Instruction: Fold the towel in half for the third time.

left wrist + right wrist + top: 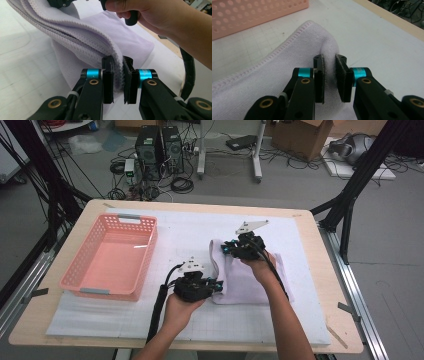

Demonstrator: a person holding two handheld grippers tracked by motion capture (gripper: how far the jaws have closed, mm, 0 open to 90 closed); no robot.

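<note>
While the left gripper [218, 285] and the right gripper [226, 247] each pinched the lifted left edge of the lavender towel [252, 282], already doubled near the mat's [180, 232] centre, folding looked partway done, and the empty pink basket [145, 252] at nine o'clock awaited it.

No readable text, label or number shows anywhere.
</note>
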